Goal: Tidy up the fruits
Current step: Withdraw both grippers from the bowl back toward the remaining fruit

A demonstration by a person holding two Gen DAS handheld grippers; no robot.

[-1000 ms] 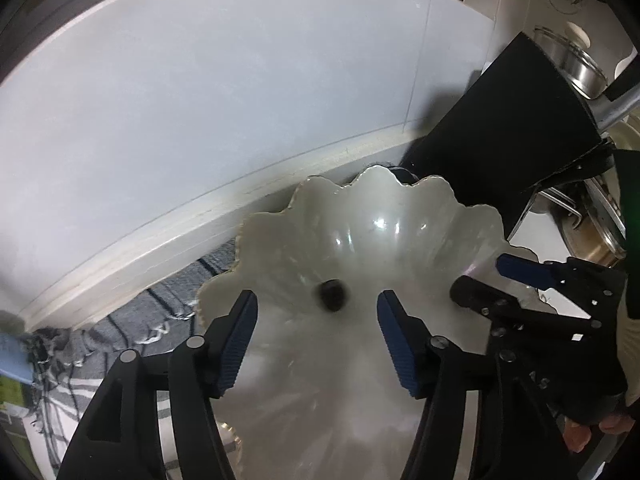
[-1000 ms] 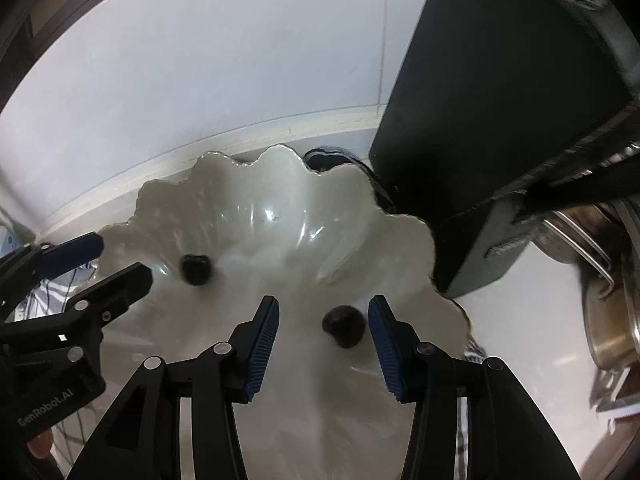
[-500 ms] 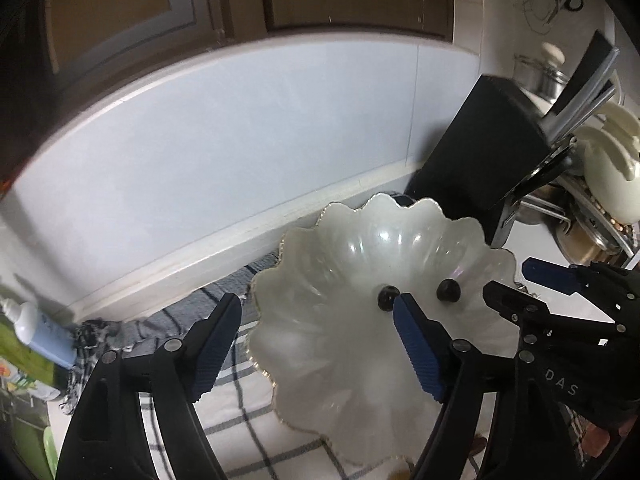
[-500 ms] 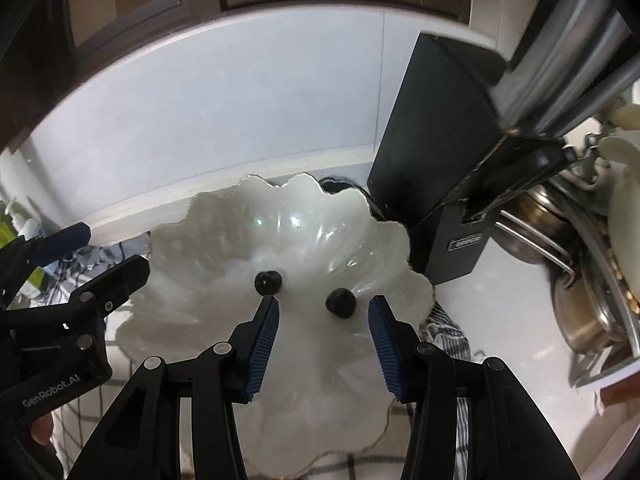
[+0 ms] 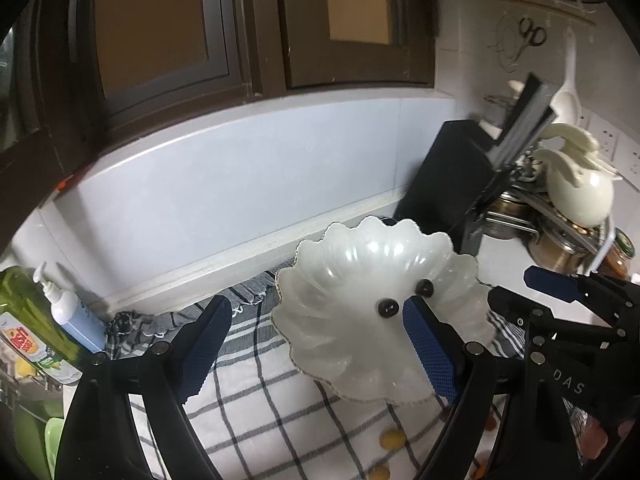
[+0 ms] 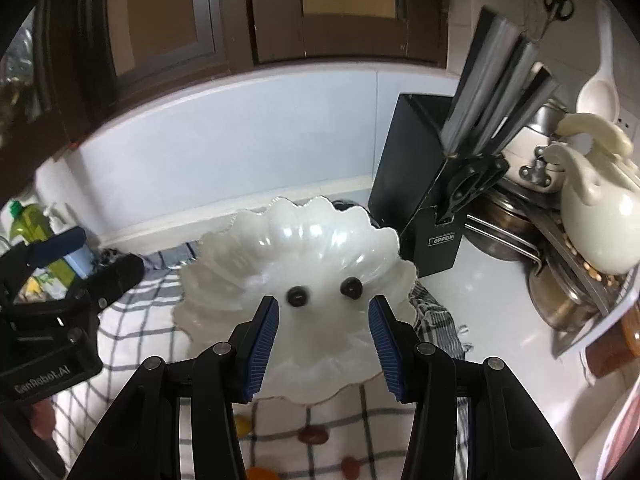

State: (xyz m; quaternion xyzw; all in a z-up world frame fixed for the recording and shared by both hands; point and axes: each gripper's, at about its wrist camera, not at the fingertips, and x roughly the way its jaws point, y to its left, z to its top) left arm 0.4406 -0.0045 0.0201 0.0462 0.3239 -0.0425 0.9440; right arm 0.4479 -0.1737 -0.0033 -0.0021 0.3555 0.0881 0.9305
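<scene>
1. Nearest, the left gripper [image 5: 320,344], whose jaws have just been opening, and the right gripper [image 6: 323,340] both stand apart, empty.
2. Small fruits [image 6: 314,436] lie on the checked cloth [image 5: 256,400].
3. The scalloped white bowl [image 6: 240,276] holds two dark fruits [image 6: 298,295].
4. Farther right: black knife block [image 6: 404,184], white countertop [image 6: 496,300].
5. Behind: pale backsplash [image 5: 240,184], brown cabinets [image 5: 256,24].
</scene>
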